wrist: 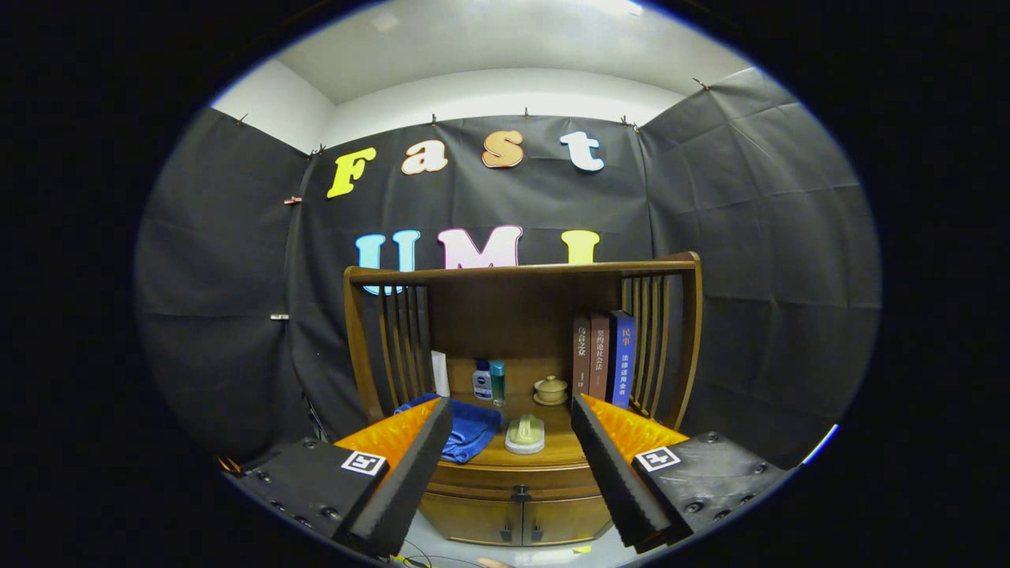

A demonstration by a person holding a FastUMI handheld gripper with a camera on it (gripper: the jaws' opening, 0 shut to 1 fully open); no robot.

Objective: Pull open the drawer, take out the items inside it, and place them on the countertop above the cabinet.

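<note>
Cabinet (517,505): wooden, low, two doors at the bottom with small dark pulls; serves as landmark for all entries below.

Drawer (517,478): the band just under the cabinet's top, one dark knob at its middle. Front sits flush with the cabinet, so it reads as closed. Its contents are hidden.

Bench (564,446): the cabinet's top surface, inside a slatted wooden surround. Carried on it:
- blue cloth (465,430), bunched, at the left front;
- pale lidded dish (525,434), near the front middle;
- white bottle (482,380) and a teal bottle (498,382), side by side toward the back left;
- small lidded cup (551,390) on a saucer, back middle;
- three upright books (604,359), back right.

Hand-held gripper (513,465): spread wide, holding nothing, held off in front of the cabinet with the drawer front and bench between its fingers.

Progress, as judged: a closed drawer below a loaded bench fits two stages. Either the drawer is yet to be pulled and these things are plain furnishing, or some of them came out of it and it has been pushed to again. Which things belong to the drawer cannot be told from here.
</note>
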